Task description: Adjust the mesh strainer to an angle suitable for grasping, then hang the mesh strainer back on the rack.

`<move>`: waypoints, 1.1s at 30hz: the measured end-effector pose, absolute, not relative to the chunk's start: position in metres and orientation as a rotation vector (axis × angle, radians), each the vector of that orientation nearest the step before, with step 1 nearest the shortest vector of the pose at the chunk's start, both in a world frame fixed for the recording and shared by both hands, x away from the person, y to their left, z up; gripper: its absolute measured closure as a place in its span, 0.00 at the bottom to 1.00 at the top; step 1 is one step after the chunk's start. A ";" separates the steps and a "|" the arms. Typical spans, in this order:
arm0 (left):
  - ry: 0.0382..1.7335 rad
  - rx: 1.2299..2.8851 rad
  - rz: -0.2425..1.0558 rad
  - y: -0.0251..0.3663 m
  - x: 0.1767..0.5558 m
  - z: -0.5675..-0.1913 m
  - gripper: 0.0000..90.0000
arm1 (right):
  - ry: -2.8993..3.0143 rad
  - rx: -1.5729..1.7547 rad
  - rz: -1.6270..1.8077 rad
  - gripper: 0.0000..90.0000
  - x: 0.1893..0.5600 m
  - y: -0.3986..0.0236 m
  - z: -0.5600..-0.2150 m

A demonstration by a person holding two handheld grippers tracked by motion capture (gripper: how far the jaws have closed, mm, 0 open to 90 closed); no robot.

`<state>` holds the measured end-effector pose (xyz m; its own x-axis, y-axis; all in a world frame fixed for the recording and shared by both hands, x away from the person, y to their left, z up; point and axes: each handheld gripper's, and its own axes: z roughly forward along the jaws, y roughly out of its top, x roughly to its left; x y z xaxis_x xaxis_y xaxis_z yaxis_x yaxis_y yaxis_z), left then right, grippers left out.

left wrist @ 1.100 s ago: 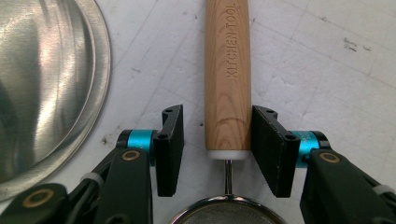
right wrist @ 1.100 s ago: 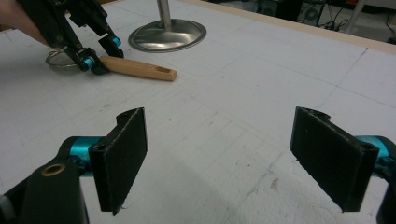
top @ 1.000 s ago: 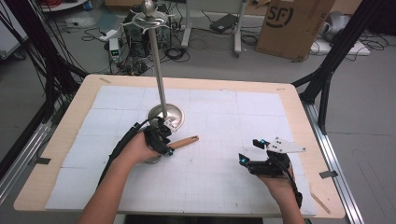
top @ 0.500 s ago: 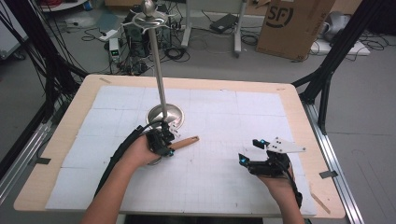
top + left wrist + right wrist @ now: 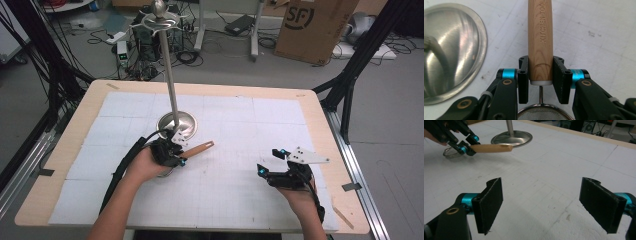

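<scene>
Workshop floor w/ cables, a cardboard box (image 5: pixel 312 27) and black frame legs behind; in front, a wood-edged tabletop (image 5: pixel 320 107) covered w/ a white grid mat (image 5: pixel 235 125).

Stand: round steel base (image 5: pixel 177 125) sits left of centre on the mat, thin steel pole (image 5: pixel 169 70) rises upright from it to a forked top piece.

Strainer (image 5: pixel 544 113): small wire-mesh type w/ a wooden handle (image 5: pixel 540 37) stamped "KITCHEN TOOL". Lies just beside the stand base, on the person's side; handle points right across the mat in the high view. Mesh ring is at the bottom edge of the left gripper view, a thin metal shank joins it to the handle.

Left tool (image 5: pixel 172 154): jaws have just been closing and are now clamped on the handle's mesh end, one pad on each side of the wood. Handle runs straight out ahead between the pads. Cannot tell if the strainer is lifted or rests on the mat.

Right tool (image 5: pixel 549 202): jaws wide apart, nothing between the pads. Held low over the mat at the right, well apart from strainer and stand. In its own view the left tool and handle appear far off at upper left.
</scene>
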<state>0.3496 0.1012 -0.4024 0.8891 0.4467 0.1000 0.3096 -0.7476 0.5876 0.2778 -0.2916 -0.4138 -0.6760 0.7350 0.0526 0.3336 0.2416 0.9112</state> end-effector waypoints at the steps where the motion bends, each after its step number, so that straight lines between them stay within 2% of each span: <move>1: 0.545 2.461 0.317 0.103 0.349 -0.400 0.77 | 2.134 0.981 1.417 0.20 0.278 -0.292 -0.414; 33: 0.531 2.262 0.311 0.126 0.341 -0.372 0.77 | 2.121 0.985 1.428 0.20 0.278 -0.293 -0.412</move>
